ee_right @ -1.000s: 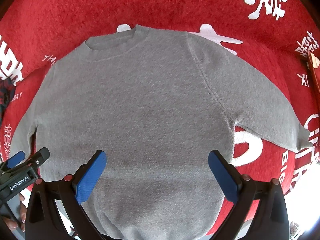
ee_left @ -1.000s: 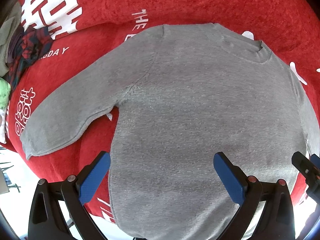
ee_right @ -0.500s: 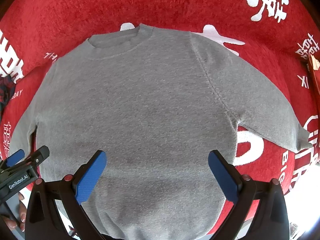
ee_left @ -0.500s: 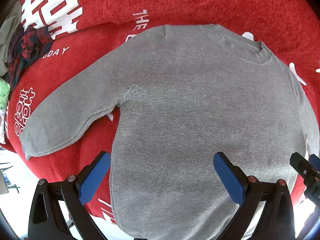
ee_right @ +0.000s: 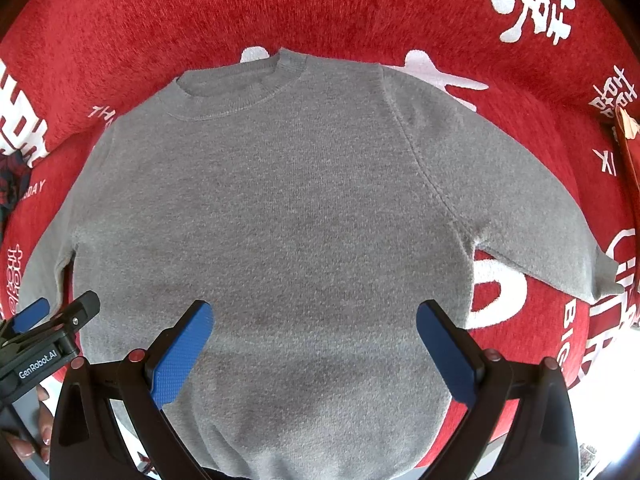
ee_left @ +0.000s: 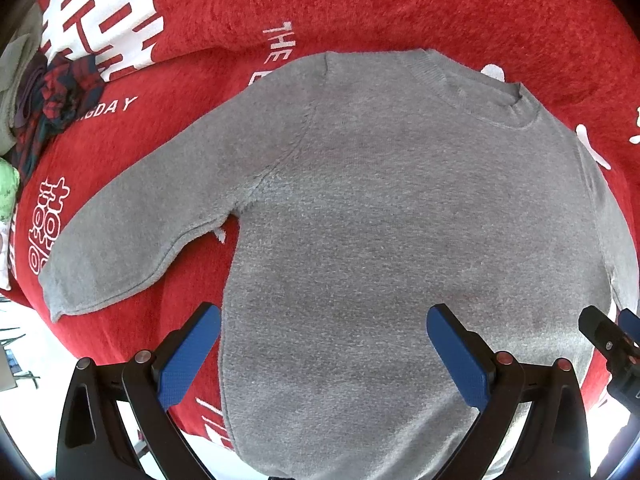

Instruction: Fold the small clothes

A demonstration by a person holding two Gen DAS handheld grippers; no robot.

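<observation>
A small grey sweater [ee_left: 380, 208] [ee_right: 280, 208] lies flat on a red cloth, collar away from me and both sleeves spread outward. My left gripper [ee_left: 320, 354] hovers open over the lower left part of the body, blue pads wide apart and holding nothing. Over the lower right part my right gripper [ee_right: 314, 350] is open too, also with nothing between its pads. Each gripper shows at the edge of the other's view. The sweater's hem runs under the gripper bodies and is partly hidden.
The red cloth [ee_left: 400, 8] with white lettering covers the whole surface. A dark plaid garment [ee_left: 56, 100] and pale fabric are bunched at the far left. A wooden edge [ee_right: 628, 144] shows at the far right. A hand [ee_right: 40, 424] holds the left tool.
Both grippers have drawn back slightly toward the hem, so the sweater sits a little lower in the views. Jaws stay open; the sweater has not moved.
</observation>
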